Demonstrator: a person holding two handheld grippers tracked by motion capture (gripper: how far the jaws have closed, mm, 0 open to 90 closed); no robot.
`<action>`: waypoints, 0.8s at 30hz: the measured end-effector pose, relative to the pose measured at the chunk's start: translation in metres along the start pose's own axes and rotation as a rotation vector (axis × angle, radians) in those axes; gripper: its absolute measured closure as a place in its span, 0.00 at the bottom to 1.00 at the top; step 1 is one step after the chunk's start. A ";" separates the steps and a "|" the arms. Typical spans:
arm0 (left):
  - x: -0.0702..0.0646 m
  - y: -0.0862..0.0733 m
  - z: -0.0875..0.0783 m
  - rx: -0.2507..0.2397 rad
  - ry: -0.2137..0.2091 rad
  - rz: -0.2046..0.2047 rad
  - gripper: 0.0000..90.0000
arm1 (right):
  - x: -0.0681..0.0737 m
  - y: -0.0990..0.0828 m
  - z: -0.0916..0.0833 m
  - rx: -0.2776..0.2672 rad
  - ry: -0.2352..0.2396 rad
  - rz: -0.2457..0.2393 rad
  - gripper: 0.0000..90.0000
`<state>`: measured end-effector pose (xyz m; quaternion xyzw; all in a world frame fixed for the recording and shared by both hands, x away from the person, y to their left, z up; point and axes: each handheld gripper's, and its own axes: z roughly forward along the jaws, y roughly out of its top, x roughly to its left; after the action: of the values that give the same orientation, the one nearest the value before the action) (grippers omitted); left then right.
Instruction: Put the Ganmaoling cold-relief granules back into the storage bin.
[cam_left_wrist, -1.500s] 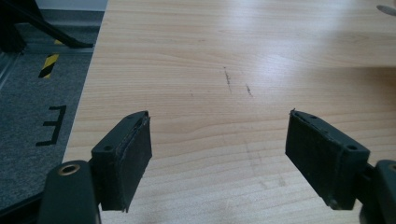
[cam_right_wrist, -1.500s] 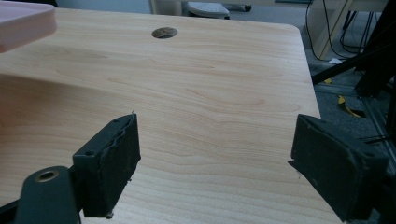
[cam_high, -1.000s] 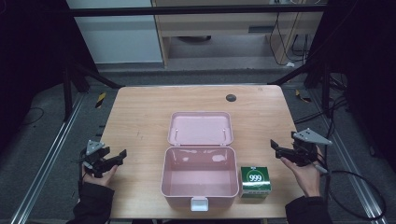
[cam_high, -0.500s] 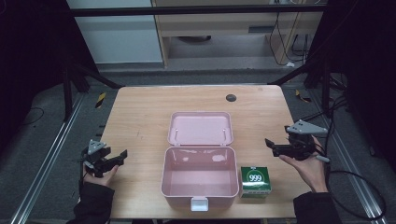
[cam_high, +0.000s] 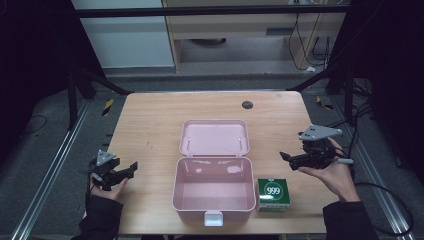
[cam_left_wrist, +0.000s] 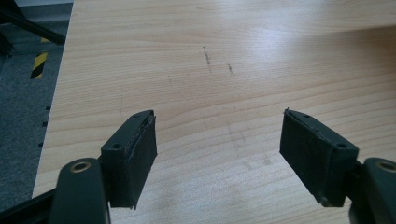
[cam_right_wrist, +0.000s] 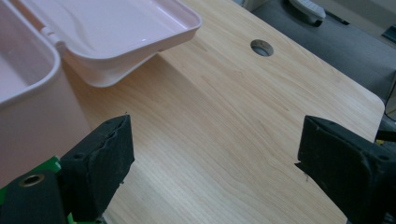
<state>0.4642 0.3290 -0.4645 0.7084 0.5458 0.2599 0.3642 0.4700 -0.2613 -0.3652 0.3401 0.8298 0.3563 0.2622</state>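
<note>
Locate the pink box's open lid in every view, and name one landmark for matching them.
High view: the lid lies flat at the table's centre, hinged behind the pink box.
Left gripper view: the lid is not in it; bare table lies past the open jaws.
Right gripper view: the lid sits at the top left.
Shared landmark: the round cable hole, beyond the lid.

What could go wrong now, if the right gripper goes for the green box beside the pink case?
The green box stands close against the pink case, so one jaw of the right gripper may find no room and push the case. The open lid lies flat behind and could be bumped. The box sits near the table edge.
</note>
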 end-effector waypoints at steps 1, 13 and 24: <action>0.000 0.000 0.000 0.001 0.000 0.001 0.29 | 0.002 0.006 -0.002 0.020 0.016 -0.034 0.12; 0.000 0.000 0.000 0.006 0.000 0.006 0.29 | 0.014 0.022 -0.008 0.104 0.089 -0.174 0.10; -0.001 0.000 0.001 0.009 -0.003 0.011 0.30 | 0.025 0.025 -0.008 0.170 0.164 -0.273 0.10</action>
<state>0.4645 0.3275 -0.4650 0.7135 0.5423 0.2584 0.3606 0.4581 -0.2330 -0.3459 0.2152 0.9139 0.2726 0.2100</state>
